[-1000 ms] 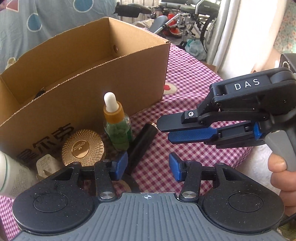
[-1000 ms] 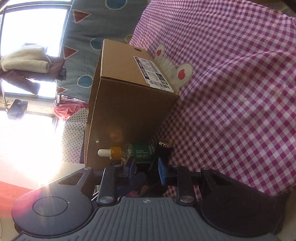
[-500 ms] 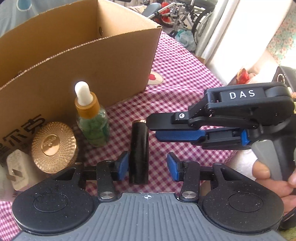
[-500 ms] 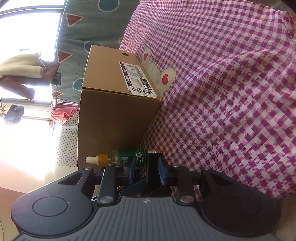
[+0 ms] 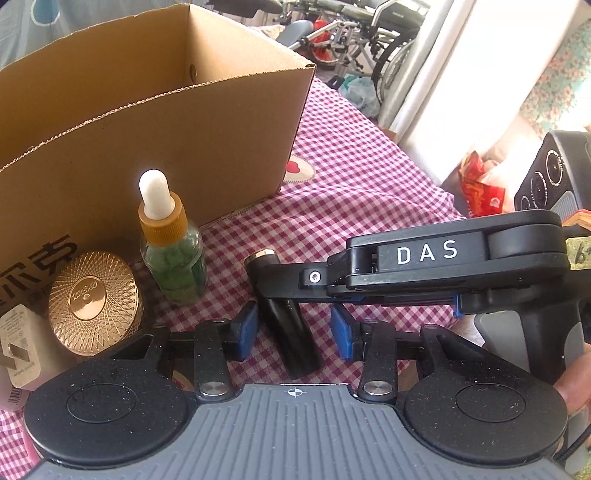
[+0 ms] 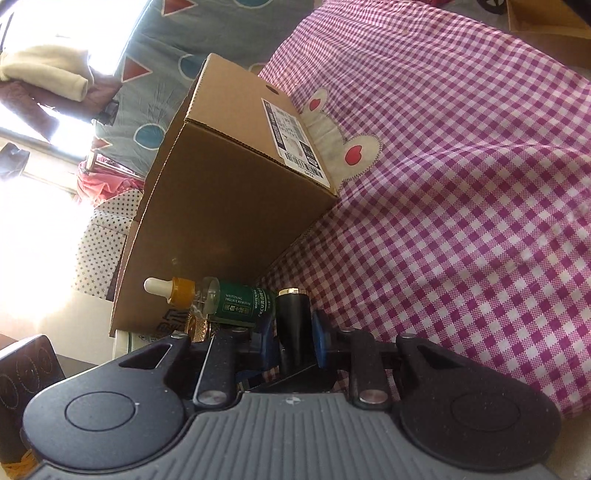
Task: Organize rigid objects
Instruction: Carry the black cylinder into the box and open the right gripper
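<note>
A black tube with a gold band (image 5: 286, 332) lies on the checked cloth between the fingers of my open left gripper (image 5: 293, 334). My right gripper (image 5: 269, 284) reaches in from the right, its jaws on either side of the tube's upper part. In the right wrist view the tube (image 6: 293, 317) sits between the blue pads (image 6: 319, 341) of the right gripper (image 6: 293, 339), with small gaps showing. A green dropper bottle (image 5: 170, 243) stands just left of the tube. An open cardboard box (image 5: 155, 122) stands behind.
A round gold compact (image 5: 94, 302) and a white plug (image 5: 18, 350) sit at the left by the box. A black device (image 5: 554, 177) stands at the right table edge. Wheelchairs (image 5: 351, 33) are beyond the table.
My left gripper has moved right until the black tube lies between its fingers. My right gripper has come forward over the tube and its jaws now straddle it.
</note>
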